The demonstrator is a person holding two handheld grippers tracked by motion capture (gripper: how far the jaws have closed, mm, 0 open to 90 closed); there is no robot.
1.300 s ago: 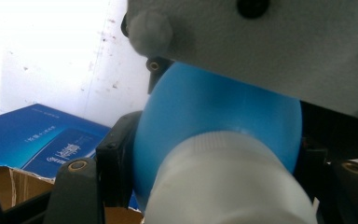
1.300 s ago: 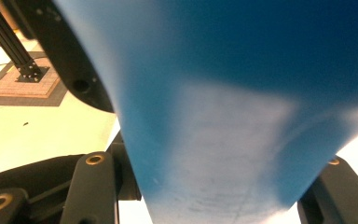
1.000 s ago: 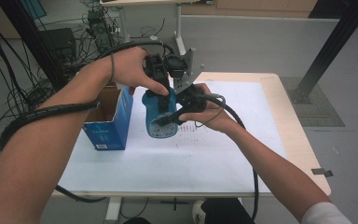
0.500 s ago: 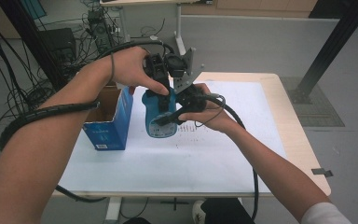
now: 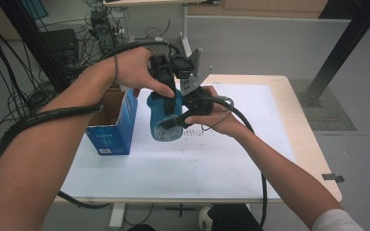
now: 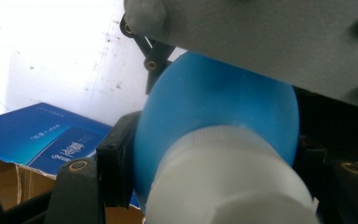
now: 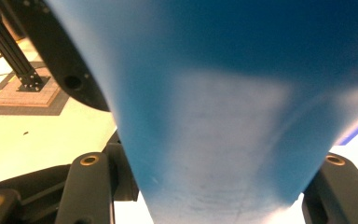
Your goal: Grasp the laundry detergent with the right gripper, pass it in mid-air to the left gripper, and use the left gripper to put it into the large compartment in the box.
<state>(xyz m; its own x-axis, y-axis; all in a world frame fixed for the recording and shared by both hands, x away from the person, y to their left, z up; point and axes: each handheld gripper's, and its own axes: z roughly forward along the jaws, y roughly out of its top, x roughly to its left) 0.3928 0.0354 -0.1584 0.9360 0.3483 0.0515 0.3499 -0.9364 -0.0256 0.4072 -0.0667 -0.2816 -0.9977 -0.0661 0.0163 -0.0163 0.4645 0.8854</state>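
A blue cardboard box point(image 5: 112, 127) is standing on the worktop point(image 5: 231, 159) at the left, its torn top flaps open; what is lying inside it cannot be made out. Just to the right of the box, a blue bottle point(image 5: 166, 118) with a white cap point(image 6: 228, 182) is being held above the paper-covered worktop, between the person's two hands. The left tongs point(image 5: 169, 89) are coming down from above and gripping the bottle at its upper part: in the left gripper view the black jaws are pressing against both sides of the blue shoulder just under the cap, nearly as closed as they get. The right tongs point(image 5: 176, 120) are reaching in from the right and sitting lower on the bottle; in the right gripper view the blue body point(image 7: 223, 116) is standing between the two jaws, which have just been opening a little, and whether the pads are pressing on it cannot be told. The bottle's long axis is running roughly upright, slightly tilted, with the cap end pointing up toward the left hand point(image 5: 135, 70) and the base hanging toward the worktop.
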